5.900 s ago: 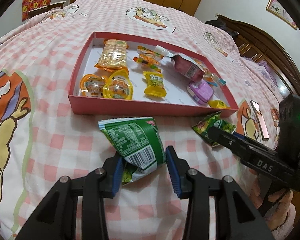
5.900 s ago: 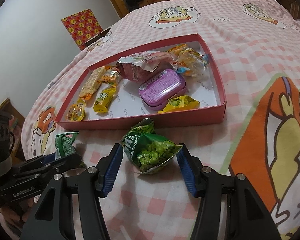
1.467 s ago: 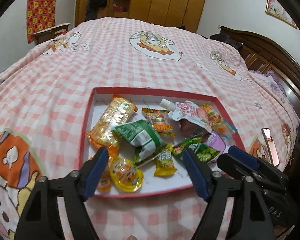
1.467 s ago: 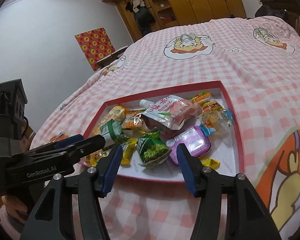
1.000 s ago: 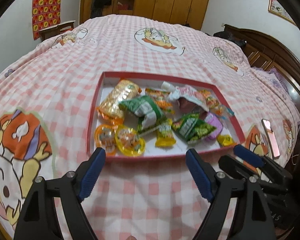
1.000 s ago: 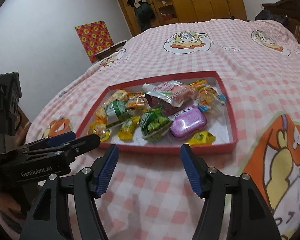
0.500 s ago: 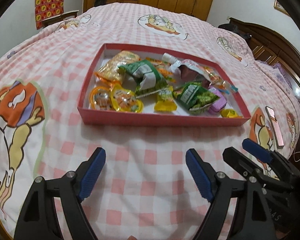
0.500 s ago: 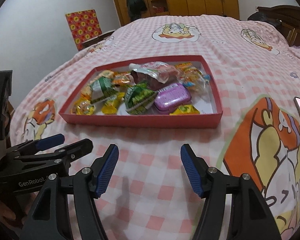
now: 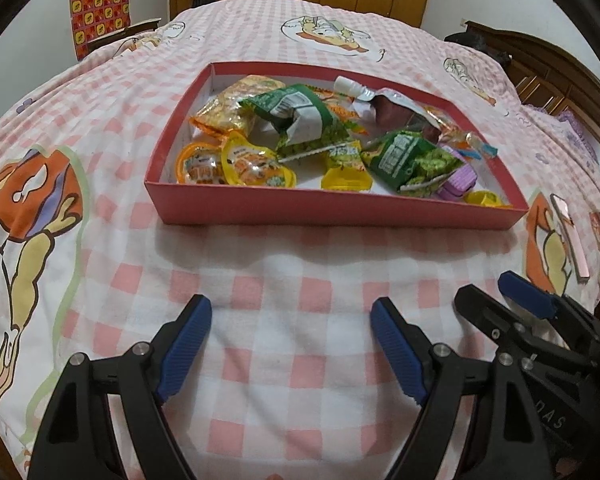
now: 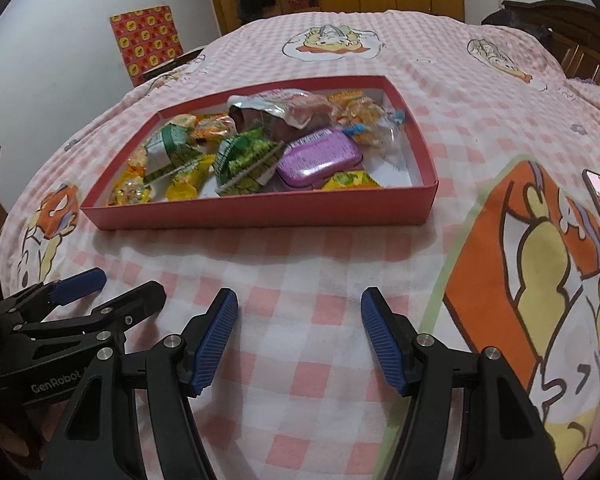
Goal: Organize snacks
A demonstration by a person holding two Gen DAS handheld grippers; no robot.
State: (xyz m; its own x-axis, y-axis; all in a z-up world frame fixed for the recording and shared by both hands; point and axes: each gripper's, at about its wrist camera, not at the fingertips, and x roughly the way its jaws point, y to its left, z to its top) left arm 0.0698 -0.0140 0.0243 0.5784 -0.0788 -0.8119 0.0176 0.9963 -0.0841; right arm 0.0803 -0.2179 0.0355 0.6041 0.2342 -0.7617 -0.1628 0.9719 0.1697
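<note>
Both grippers hang over the bedspread point(image 9: 292, 280), jaws wide apart, nothing held: left gripper point(image 9: 291, 320) and right gripper point(image 10: 299, 312) side by side, apart from the red box point(image 9: 332, 212) at 12 o'clock. Snacks all sit inside it: green pea bag point(image 10: 246, 160) mid-box, purple tin point(image 10: 320, 156) touching it at 3 o'clock, jelly cups point(image 9: 236, 162) at the 9 o'clock end. Phone point(image 9: 572, 236) lies on the cover at 3 o'clock, outside the box.

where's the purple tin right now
The purple tin lies inside the red box, toward its near right corner in the right wrist view, between a green pea packet and a yellow candy wrapper.
</note>
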